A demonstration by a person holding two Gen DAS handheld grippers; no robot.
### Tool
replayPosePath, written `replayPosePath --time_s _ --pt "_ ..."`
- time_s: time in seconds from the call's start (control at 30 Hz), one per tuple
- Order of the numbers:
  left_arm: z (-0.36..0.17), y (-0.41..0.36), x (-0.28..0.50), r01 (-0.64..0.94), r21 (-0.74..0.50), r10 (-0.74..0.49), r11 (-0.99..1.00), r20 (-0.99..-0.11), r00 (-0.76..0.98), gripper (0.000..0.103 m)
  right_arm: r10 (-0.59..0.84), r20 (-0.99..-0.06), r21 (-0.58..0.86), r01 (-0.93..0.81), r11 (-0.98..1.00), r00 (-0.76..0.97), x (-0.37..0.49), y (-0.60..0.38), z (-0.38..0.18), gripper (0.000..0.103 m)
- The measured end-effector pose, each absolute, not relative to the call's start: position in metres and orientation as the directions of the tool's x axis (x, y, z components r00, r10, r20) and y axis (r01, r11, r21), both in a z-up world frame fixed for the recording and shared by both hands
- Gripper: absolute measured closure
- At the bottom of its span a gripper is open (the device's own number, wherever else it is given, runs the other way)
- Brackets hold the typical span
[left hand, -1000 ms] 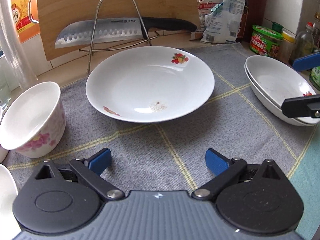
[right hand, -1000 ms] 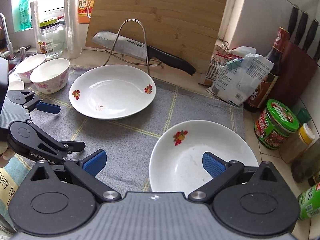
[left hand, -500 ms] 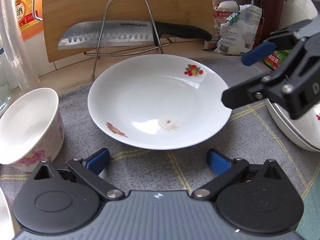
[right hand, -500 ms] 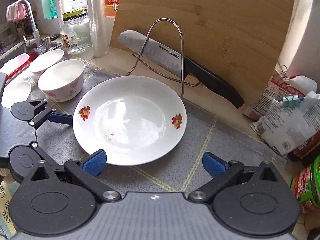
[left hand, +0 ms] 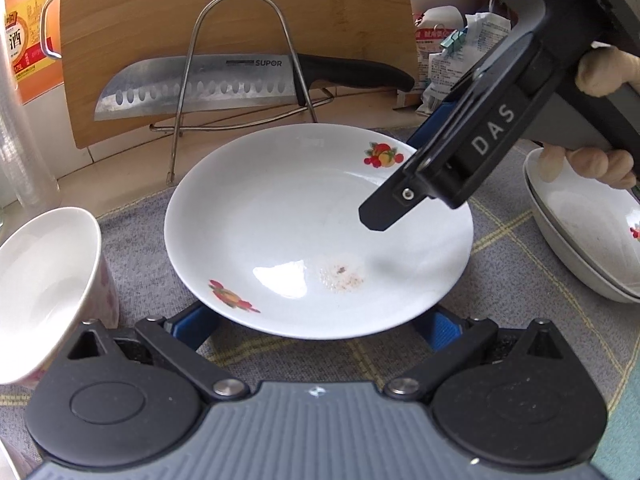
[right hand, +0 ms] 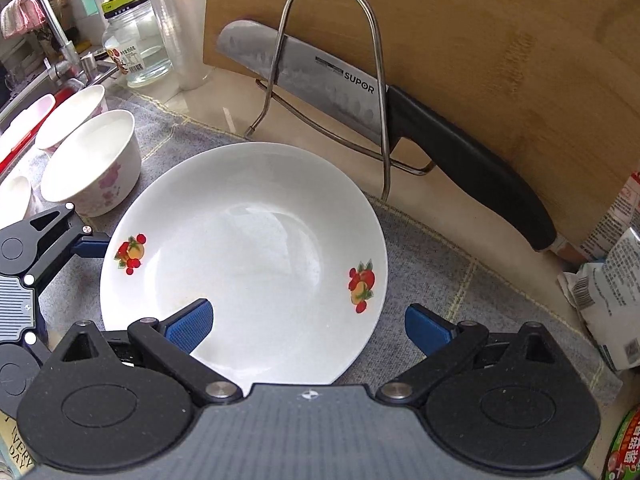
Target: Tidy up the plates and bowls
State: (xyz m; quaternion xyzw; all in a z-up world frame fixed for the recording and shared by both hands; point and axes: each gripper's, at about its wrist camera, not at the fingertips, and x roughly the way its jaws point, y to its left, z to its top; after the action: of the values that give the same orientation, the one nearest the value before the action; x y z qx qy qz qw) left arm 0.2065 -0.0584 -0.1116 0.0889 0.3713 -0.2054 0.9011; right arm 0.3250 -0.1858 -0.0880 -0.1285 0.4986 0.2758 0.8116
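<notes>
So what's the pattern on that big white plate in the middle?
Two small red-and-orange fruit motifs on the plate, on opposite sides of its rim; clearest in the right wrist view.

A shallow white ceramic plate with red fruit motifs (left hand: 320,232) lies flat mid-cloth, two stacked white plates (left hand: 580,240) to its right, white floral bowls (right hand: 92,164) upright at left.

Daylit countertop (right hand: 208,92); perhaps a window

"SUPOR" is showing in black on the knife blade (left hand: 192,90), which is resting in the wire rack (left hand: 240,80). "DAS" is reading in pale letters on the right gripper (left hand: 404,184). A carton (left hand: 20,40) is showing the character "酒".
</notes>
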Motion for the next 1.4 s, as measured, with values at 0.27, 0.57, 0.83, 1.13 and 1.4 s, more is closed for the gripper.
replayPosePath --time_s 0.27,0.57,0.83,1.13,1.4 --pt "-0.113 -0.057 0.204 0.435 0.005 -0.311 0.900 -0.692 0.651 0.000 0.361 -0.889 0.130 -0.599 0.791 0.284 0.337 -0.181 -0.100 0.000" --pt "-0.113 -0.056 0.202 0.440 0.005 -0.317 0.898 -0.685 0.656 0.000 0.322 -0.898 0.055 -0.651 0.757 0.300 0.351 -0.164 -0.104 0.000" --pt "-0.113 -0.056 0.201 0.446 0.007 -0.323 0.895 -0.681 0.658 0.000 0.349 -0.904 0.094 -0.682 0.726 0.247 0.369 -0.164 -0.100 0.000" --pt "-0.113 -0.056 0.200 0.450 0.008 -0.326 0.893 -0.677 0.660 0.000 0.383 -0.908 0.181 -0.666 0.723 0.169 0.387 -0.160 -0.095 0.000" --pt "-0.113 -0.056 0.200 0.451 0.008 -0.328 0.892 -0.675 0.661 0.000 0.359 -0.923 0.188 -0.654 0.733 0.136 0.391 -0.150 -0.096 0.000"
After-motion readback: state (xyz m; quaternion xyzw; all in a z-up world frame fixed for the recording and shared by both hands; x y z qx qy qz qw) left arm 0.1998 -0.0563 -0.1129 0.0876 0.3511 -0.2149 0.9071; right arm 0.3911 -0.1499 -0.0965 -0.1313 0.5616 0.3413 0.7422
